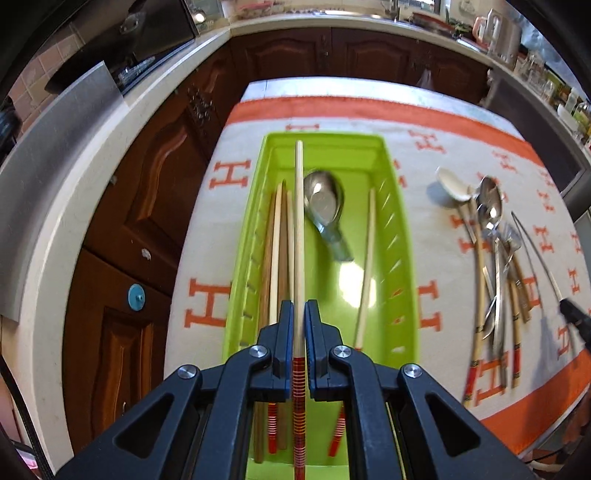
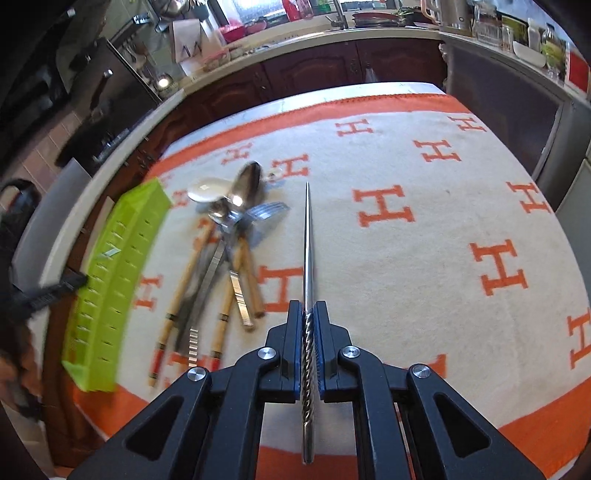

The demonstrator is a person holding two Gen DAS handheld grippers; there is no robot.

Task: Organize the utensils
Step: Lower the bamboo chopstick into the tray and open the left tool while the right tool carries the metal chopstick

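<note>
1. Dark wooden kitchen cabinets (image 1: 155, 206) under a pale countertop (image 1: 66, 206) wrap around a desk covered by a cream cloth (image 2: 424, 258) with an orange border and orange H letters.
2. Nearest in the left wrist view, the left tool (image 1: 299, 314) points steeply down over the near end of a green tray (image 1: 406, 258). Its jaws are clamped together on a pale chopstick (image 1: 299, 221) with a red-banded end, which runs lengthwise above the tray toward its far end.
3. Inside the tray, more chopsticks (image 1: 277, 251) lie along the left wall, a single one (image 1: 367, 266) leans by the right wall, and a metal spoon (image 1: 325, 203) rests in the far half.
4. The tray sits lengthwise along the desk's left edge.
5. In the right wrist view, the right tool (image 2: 308, 314) is tilted down over the near middle of the desk. Its jaws are pressed on the twisted handle of a metal chopstick (image 2: 308, 240), whose thin tip points toward the far edge.
6. Just left of that tip, between it and the tray, lies a loose pile of utensils (image 2: 221, 258): wood-handled pieces, metal spoons, a fork and a white spoon (image 2: 207, 190) at the far end.
7. Beyond the desk's far edge, the counter carries a kettle (image 1: 502, 33), jars and dishes, somewhat blurred.
</note>
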